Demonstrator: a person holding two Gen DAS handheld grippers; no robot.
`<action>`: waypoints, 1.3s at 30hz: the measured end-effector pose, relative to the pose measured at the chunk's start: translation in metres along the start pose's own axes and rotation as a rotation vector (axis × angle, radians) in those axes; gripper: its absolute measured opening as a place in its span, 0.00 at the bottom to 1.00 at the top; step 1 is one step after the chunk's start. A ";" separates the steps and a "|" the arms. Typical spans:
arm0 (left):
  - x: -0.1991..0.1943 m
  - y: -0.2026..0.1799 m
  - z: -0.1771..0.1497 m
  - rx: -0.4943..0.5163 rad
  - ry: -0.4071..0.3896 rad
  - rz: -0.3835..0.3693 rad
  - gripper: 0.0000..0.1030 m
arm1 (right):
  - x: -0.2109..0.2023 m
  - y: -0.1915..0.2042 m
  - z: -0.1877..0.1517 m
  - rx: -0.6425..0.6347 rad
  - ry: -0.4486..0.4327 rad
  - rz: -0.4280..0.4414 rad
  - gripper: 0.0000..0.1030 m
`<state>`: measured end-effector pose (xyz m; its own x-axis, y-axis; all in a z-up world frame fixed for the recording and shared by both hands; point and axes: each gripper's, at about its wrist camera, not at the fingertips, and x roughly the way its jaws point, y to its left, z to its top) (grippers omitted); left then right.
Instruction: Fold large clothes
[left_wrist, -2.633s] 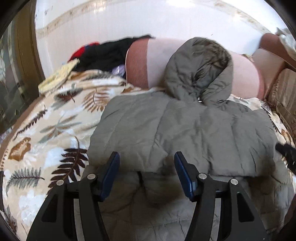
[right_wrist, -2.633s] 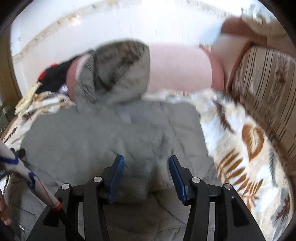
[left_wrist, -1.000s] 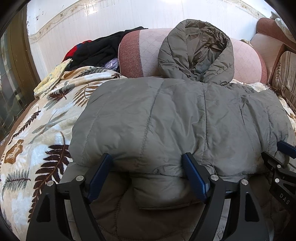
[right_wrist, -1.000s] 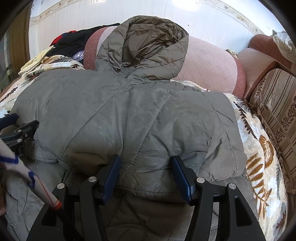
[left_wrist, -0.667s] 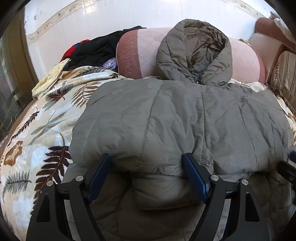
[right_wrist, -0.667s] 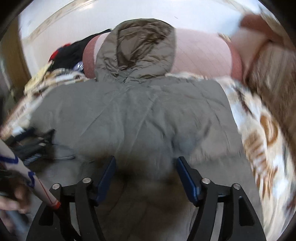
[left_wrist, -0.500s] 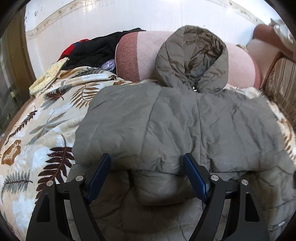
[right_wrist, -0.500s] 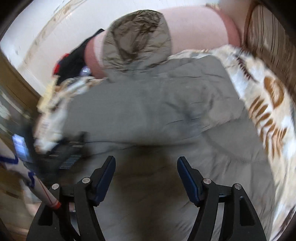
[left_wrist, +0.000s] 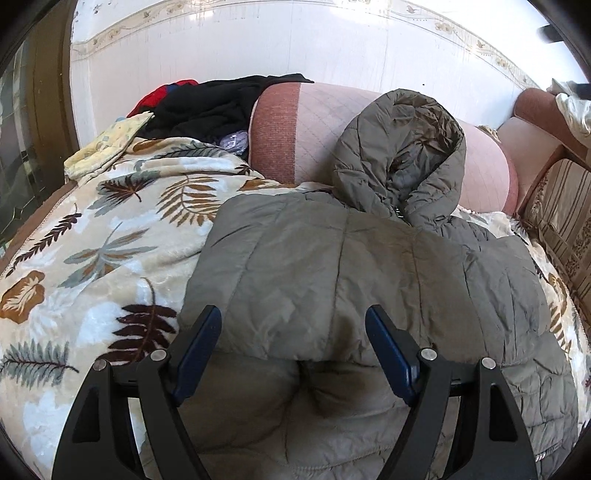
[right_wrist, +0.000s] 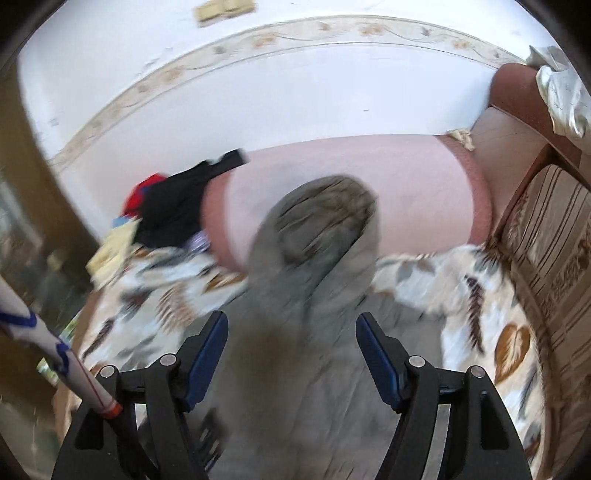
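Observation:
A grey-green quilted hooded jacket (left_wrist: 351, 266) lies on a leaf-print blanket (left_wrist: 92, 258), folded so its upper half rests over the lower half. Its hood (left_wrist: 402, 155) leans against a pink bolster. My left gripper (left_wrist: 293, 339) is open and empty, just above the folded edge. My right gripper (right_wrist: 291, 350) is open and empty, raised above the jacket (right_wrist: 295, 369) and facing the hood (right_wrist: 321, 225). The right wrist view is blurred by motion.
A pink bolster (left_wrist: 314, 125) runs along the white wall. A pile of black and red clothes (left_wrist: 207, 107) sits at the back left. A striped sofa cushion (left_wrist: 565, 214) borders the right side. A white pole (right_wrist: 55, 350) crosses the right wrist view's lower left.
Both grippers have let go of the folded jacket edge and drawn back. The right gripper has swung up and left, quickly. The jacket stays folded.

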<state>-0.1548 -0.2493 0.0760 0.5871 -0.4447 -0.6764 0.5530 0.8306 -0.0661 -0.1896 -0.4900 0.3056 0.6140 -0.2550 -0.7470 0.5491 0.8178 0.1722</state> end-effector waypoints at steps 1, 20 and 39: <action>0.002 -0.002 0.000 0.004 -0.004 -0.003 0.77 | 0.019 -0.008 0.013 -0.004 0.006 -0.022 0.74; 0.036 -0.005 0.003 0.010 -0.004 -0.009 0.77 | 0.278 -0.102 0.095 0.066 0.053 -0.235 0.10; -0.035 0.049 0.031 -0.185 -0.219 -0.052 0.77 | 0.033 -0.062 -0.216 -0.191 -0.169 0.024 0.05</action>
<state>-0.1298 -0.2036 0.1195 0.6854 -0.5333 -0.4957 0.4800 0.8429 -0.2432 -0.3260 -0.4374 0.1319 0.7202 -0.3039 -0.6237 0.4262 0.9031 0.0521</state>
